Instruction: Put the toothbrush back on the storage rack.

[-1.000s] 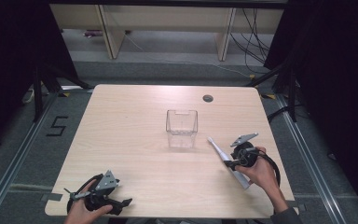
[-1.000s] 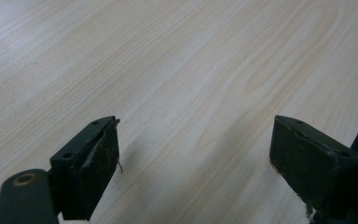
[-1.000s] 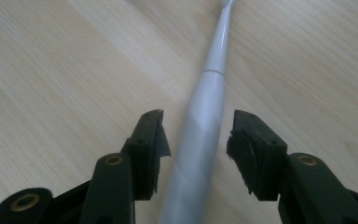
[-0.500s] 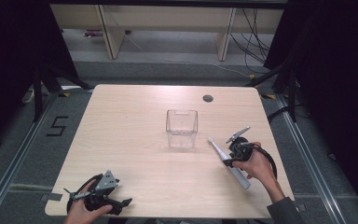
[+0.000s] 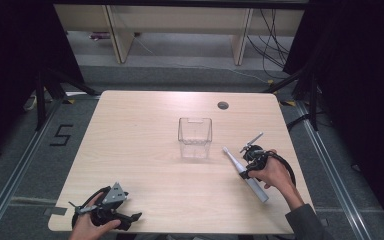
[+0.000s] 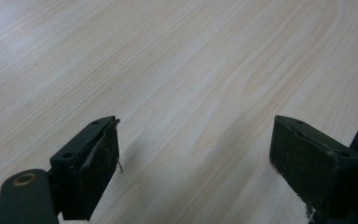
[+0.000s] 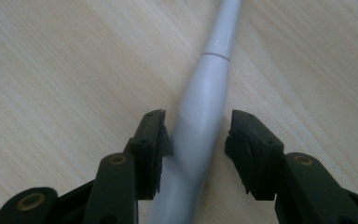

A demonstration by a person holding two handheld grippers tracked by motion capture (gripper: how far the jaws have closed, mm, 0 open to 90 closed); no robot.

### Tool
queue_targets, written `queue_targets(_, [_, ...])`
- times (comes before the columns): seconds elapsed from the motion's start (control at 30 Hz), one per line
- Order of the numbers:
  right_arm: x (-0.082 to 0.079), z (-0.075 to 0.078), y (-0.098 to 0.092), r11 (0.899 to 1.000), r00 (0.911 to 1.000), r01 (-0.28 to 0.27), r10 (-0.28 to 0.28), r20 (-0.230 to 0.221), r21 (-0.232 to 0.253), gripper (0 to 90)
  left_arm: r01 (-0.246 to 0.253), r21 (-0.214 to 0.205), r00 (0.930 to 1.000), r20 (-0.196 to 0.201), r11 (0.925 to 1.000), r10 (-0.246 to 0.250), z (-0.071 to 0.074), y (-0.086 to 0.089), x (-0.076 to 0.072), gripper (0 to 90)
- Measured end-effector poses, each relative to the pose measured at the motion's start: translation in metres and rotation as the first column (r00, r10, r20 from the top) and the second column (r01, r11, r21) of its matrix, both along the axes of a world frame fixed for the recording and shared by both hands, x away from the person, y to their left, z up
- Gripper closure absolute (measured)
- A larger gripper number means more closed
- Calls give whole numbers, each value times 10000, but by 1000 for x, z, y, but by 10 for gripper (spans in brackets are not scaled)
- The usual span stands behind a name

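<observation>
A white electric toothbrush [image 5: 258, 190] lies flat on the wooden table [image 5: 140, 135] at the right, its head pointing toward a clear plastic container [image 5: 195, 137]. My right gripper [image 5: 246, 169] is lowered over the handle. In the right gripper view its jaws straddle the toothbrush [image 7: 205, 93]: the left jaw touches the handle and a thin gap remains at the right jaw, so my right gripper [image 7: 198, 133] is open. My left gripper [image 5: 132, 220] rests at the table's front left edge. Its jaws stand wide apart over bare wood, and my left gripper [image 6: 196, 149] holds nothing.
The empty container stands upright near the table's middle. A round cable hole [image 5: 223, 105] sits at the back right. The table's right edge is close to my right hand. Shelving and cables lie on the floor beyond the far edge.
My right gripper has tipped down and shifted slightly left, bringing its jaws around the toothbrush handle. The left gripper and the container have not moved.
</observation>
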State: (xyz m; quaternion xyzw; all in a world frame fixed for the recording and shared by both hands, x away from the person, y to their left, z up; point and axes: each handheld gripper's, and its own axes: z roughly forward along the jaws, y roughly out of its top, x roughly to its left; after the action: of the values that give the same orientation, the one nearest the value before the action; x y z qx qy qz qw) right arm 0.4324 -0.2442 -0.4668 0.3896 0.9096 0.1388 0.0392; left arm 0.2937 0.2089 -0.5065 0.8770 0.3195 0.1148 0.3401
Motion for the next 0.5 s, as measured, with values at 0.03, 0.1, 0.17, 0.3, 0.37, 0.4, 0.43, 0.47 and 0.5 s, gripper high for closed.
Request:
queue_targets(0.03, [1, 0, 0, 9998, 9998, -187, 187, 26, 23, 569, 2, -1, 10000, -17, 10000, -2, 0, 0, 0, 154])
queue_targets(0.1, [3, 0, 2, 9996, 9997, -252, 252, -58, -103, 580, -4, -7, 10000, -17, 10000, 4, 0, 0, 0, 154])
queue_targets(0.17, [5, 0, 3, 9994, 9994, -305, 303, -137, -184, 594, -4, -14, 10000, -14, 10000, 4, 0, 0, 0, 154])
queue_targets(0.3, [7, -1, 4, 9993, 9989, -274, 263, -399, -269, 603, -40, 47, 10000, 2, 10000, 40, 0, 0, 0, 154])
queue_targets(0.37, [8, -2, 5, 9986, 9981, -358, 337, -517, -395, 611, -90, 28, 10000, 10, 10000, 90, 0, 0, 0, 154])
queue_targets(0.4, [9, -3, 5, 9982, 9977, -455, 435, -525, -378, 616, 10, 21, 10000, -73, 10000, -10, 0, 0, 0, 154])
queue_targets(0.43, [10, -3, 5, 9978, 9971, -512, 487, -587, -421, 621, 0, -8, 10000, -15, 10000, 0, 0, 0, 0, 154])
queue_targets(0.47, [8, -3, 7, 9986, 9964, -241, 202, -823, -471, 625, -6, -12, 10000, -13, 10000, 6, 0, 0, 0, 154])
queue_targets(0.5, [11, -4, 6, 9973, 9963, -544, 509, -697, -494, 629, 9, 1, 10000, -7, 10000, -9, 0, 0, 0, 154])
